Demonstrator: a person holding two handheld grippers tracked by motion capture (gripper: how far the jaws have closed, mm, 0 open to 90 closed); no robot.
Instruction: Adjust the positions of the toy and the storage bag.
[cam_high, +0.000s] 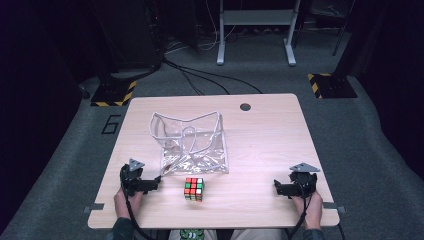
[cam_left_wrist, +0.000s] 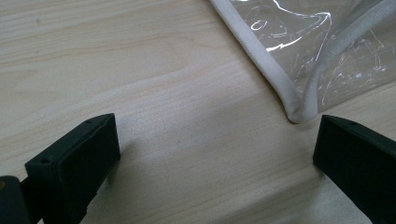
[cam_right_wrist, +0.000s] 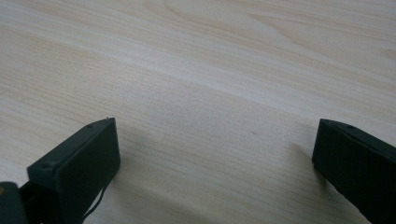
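Note:
A clear plastic pouch with white piping (cam_high: 192, 144) lies flat on the wooden table (cam_high: 270, 140), near its middle. In front of it sits a colourful puzzle cube (cam_high: 194, 189). My left gripper (cam_high: 156, 181) rests on the table at the front left, open, its jaws pointing toward the pouch's near left corner (cam_left_wrist: 295, 112); nothing lies between them. At the front right, my right gripper (cam_high: 276, 186) is also open over bare wood (cam_right_wrist: 210, 107), jaws pointing left toward the cube, well apart from it.
A round cable hole (cam_high: 245, 107) sits near the table's far edge. Beyond the table are grey carpet, black cables (cam_high: 200, 77), a white desk frame (cam_high: 255, 30) and yellow-black striped stand bases (cam_high: 114, 93).

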